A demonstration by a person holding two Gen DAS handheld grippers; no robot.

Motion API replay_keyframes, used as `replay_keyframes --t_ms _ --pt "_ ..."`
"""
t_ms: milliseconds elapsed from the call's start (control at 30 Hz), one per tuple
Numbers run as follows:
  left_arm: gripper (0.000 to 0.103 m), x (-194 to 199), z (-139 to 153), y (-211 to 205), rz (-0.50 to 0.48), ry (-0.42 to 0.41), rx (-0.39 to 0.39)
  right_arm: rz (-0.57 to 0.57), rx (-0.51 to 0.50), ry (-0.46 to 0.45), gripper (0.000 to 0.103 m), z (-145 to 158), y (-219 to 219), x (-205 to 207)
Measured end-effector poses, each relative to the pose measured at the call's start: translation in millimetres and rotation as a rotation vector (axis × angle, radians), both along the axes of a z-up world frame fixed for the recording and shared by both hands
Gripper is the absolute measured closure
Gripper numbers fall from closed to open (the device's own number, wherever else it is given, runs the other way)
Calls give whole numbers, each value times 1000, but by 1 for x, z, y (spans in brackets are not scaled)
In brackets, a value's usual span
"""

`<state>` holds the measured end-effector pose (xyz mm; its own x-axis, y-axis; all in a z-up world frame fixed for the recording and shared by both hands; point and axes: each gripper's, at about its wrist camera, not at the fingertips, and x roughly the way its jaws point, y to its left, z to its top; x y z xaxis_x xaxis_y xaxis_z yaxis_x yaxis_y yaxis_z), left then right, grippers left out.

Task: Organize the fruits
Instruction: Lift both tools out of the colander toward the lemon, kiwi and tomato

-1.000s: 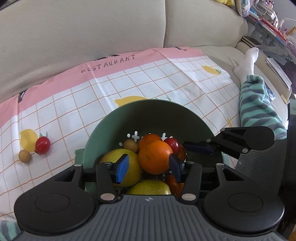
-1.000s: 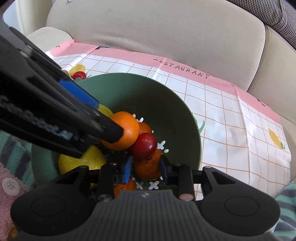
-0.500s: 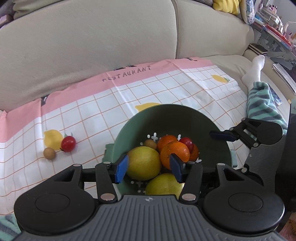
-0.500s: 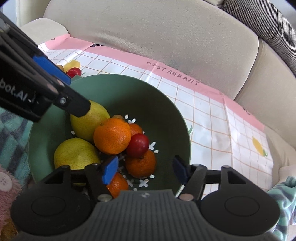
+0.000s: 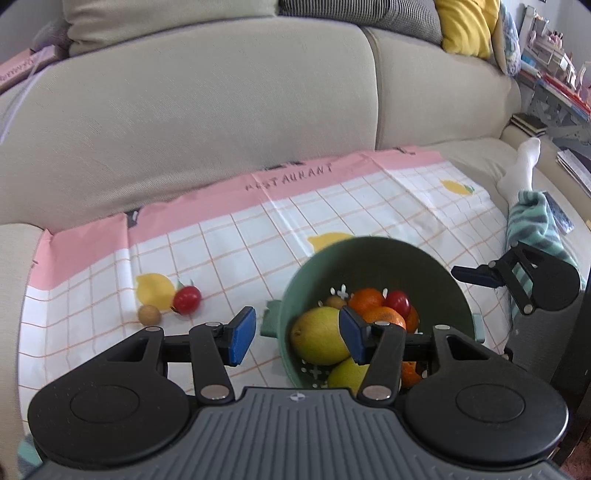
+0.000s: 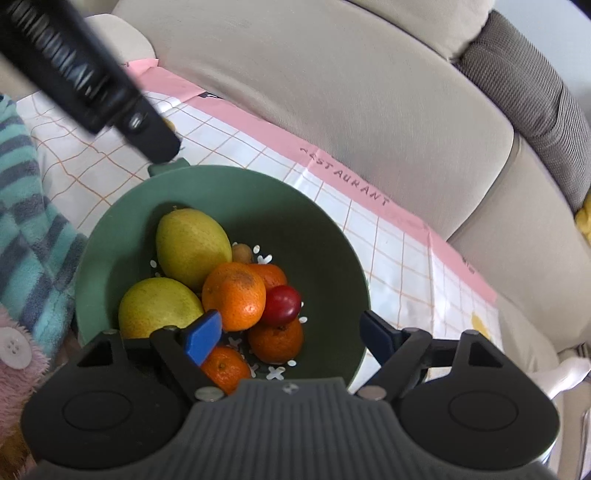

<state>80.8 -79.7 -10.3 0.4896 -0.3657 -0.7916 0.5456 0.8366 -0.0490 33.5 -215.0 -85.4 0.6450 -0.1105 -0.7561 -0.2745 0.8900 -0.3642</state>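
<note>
My left hand-held gripper point(image 5: 297, 334) has its jaws apart and empty, above the near rim of the green colander point(image 5: 436, 273). My right hand-held gripper point(image 6: 291, 334) is opening its jaws over the colander with nothing between them.

Most of the fruit is already in the colander: two lemons point(image 6: 192, 243), several tangerines point(image 6: 234, 295), a cherry tomato point(image 6: 281, 304) and a small brown fruit point(image 6: 242, 253). Well apart on the cloth, a red cherry tomato point(image 5: 187, 299) and a small brown round fruit point(image 5: 149, 315) lie just beside each other, next to a printed lemon.

My worry is those two strays. Both are small and round, so I judge a pad arriving off-centre could send one rolling across the cloth or nudge its neighbour away. The tomato looks soft, and a hard squeeze might split it. The colander seems to lean, and a bump from either gripper could spill the pile.

The fruit sits on a sofa seat point(image 5: 469, 162) spread with a checked picnic cloth point(image 5: 332, 206), pink-bordered and printed RESTAURANT; soft footing, I suspect. Beige back cushions point(image 5: 207, 110) rise behind, a yellow pillow point(image 5: 467, 26) and cluttered shelves to the right. A person's white-socked foot point(image 5: 521, 166) and striped sleeve point(image 6: 22, 221) are close.
</note>
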Motion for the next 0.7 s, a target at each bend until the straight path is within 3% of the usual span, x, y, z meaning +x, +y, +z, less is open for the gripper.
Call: replay_keyframes --t_ms 167,433,533,700 --pt "42 -3 13 7 10 -59 43 28 -85 -36 23 12 12 -9" --pt "42 4 10 34 72 -58 56 33 -94 -78 20 30 24 -7" --pt "42 8 7 46 103 -46 51 22 -2 -88 20 39 25 0" --pt "42 17 1 64 149 -29 38 -19 281 -63 20 52 21 14"
